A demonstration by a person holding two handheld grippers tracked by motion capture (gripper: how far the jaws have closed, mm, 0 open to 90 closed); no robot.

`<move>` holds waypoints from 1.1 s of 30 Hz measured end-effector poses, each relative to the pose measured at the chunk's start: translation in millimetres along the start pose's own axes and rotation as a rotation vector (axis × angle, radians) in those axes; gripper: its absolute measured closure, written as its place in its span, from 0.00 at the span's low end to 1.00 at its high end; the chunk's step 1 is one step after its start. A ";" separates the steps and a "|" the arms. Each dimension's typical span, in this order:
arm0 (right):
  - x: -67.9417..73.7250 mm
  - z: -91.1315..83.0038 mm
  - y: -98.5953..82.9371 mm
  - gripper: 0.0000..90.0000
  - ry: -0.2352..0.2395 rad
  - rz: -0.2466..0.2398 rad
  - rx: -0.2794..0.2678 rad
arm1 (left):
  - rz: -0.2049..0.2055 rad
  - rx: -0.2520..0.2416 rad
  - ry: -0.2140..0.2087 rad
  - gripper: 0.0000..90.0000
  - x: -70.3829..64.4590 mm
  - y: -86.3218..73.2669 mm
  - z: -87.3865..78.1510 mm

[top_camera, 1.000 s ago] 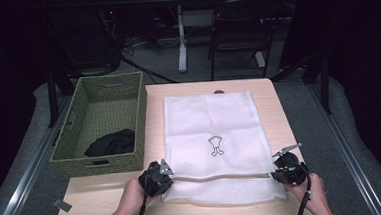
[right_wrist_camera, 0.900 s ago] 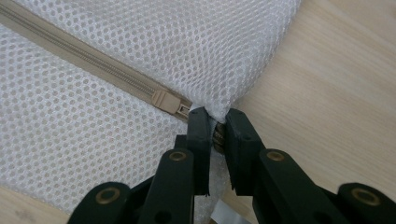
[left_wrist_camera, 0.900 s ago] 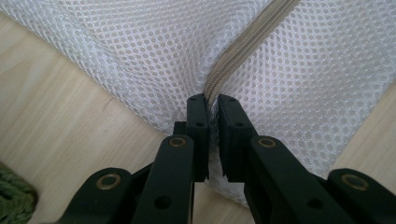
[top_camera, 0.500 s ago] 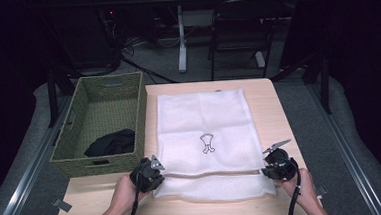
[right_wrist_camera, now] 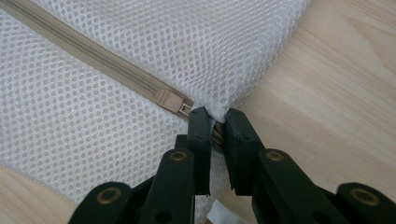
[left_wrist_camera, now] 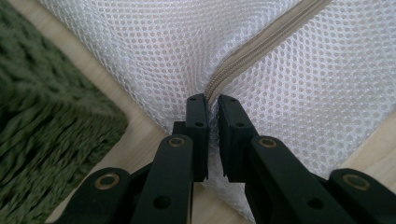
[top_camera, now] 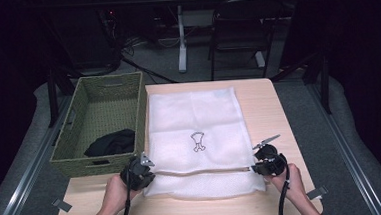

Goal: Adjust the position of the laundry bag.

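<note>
Two grippers, left gripper [top_camera: 143, 166] and right gripper [top_camera: 262, 159], jaws clenched on mesh bag [top_camera: 194, 127], wooden table [top_camera: 268, 102] (dark room)

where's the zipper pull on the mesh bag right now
In the right gripper view the zipper pull sits at the right end of the zipper, on the mesh bag, just left of the right gripper pinching that corner.

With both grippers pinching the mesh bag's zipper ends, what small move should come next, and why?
Probably hold the left gripper fast and move the right gripper onto the zipper pull beside it: the mesh bag is zipped, and a dark garment waits in the basket.
</note>
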State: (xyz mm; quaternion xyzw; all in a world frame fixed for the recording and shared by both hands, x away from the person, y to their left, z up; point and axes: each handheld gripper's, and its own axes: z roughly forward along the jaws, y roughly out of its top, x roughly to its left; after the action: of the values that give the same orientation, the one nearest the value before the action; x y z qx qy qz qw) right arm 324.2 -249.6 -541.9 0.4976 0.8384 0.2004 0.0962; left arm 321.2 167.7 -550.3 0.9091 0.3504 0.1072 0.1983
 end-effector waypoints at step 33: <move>1.6 -7.9 -0.3 0.39 0.060 -0.018 -0.020 | 0.035 -0.036 -0.103 0.18 -15.0 0.3 -26.8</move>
State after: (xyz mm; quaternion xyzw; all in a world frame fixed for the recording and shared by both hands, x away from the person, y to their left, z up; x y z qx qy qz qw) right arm 320.3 -250.2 -534.8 0.4828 0.8434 0.2226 0.0777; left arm 301.4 164.9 -526.9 0.9156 0.3218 0.0699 0.2307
